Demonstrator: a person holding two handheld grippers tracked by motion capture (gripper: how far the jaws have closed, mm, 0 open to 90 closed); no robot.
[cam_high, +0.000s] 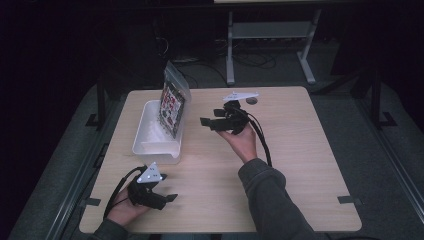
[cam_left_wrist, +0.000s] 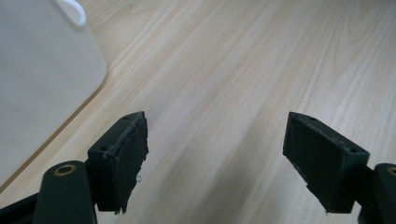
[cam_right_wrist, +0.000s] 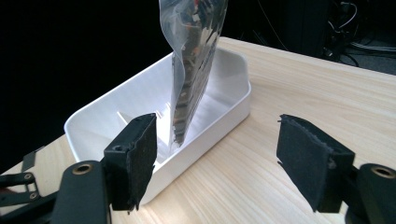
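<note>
Bag standing in the bin, right gripper open beside it

The clear bag of printed pieces stands on edge in the white bin, leaning on its right wall. I judge the step is settling it: I'd nudge low, not pinch the top. My right gripper, jaws wide and empty, sits at the bag's 3 o'clock, apart. My left gripper rests open at the bin's 6 o'clock.
</note>
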